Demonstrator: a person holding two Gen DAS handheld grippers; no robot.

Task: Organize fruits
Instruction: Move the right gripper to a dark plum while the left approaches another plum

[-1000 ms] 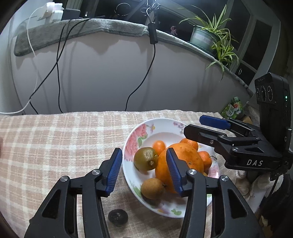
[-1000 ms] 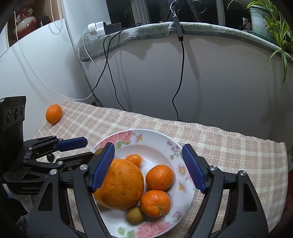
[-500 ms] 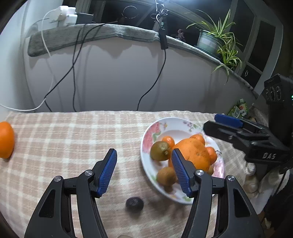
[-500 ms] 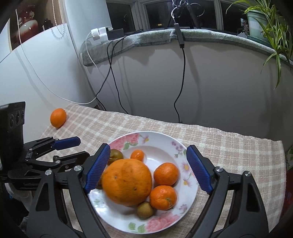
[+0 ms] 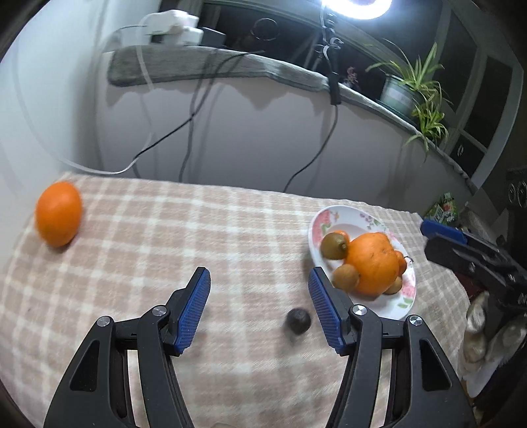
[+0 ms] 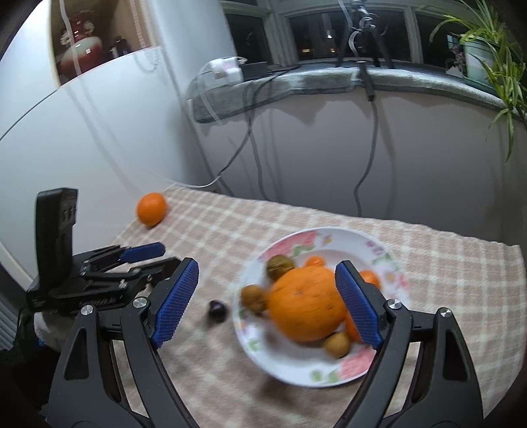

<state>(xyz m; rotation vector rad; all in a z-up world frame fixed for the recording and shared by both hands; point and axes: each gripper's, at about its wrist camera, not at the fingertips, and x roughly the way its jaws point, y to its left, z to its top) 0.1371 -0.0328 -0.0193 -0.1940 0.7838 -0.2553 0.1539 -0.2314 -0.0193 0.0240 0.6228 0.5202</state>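
A floral white plate (image 5: 408, 298) (image 6: 354, 238) on the checked cloth holds a big orange (image 5: 372, 263) (image 6: 308, 304), small tangerines (image 6: 314, 261) and brownish round fruits (image 5: 332, 245) (image 6: 253, 298). A lone orange (image 5: 58, 214) (image 6: 151, 209) lies at the cloth's far left. A small dark fruit (image 5: 298, 321) (image 6: 216, 311) sits on the cloth just left of the plate. My left gripper (image 5: 258, 303) hangs open above the cloth, the dark fruit near its right finger. My right gripper (image 6: 266, 298) stands open over the plate's left side, nothing between its pads.
A white wall with hanging cables (image 5: 194, 121) runs behind the table. A grey-covered sill carries a power strip (image 5: 171, 28) and a potted plant (image 5: 405, 89). A green packet (image 5: 443, 209) lies past the table's right end.
Both grippers have drawn back and swung left. The plate sits farther away and to the right in the left wrist view, and the lone orange and the dark fruit have come into view. Both jaws widened slightly.
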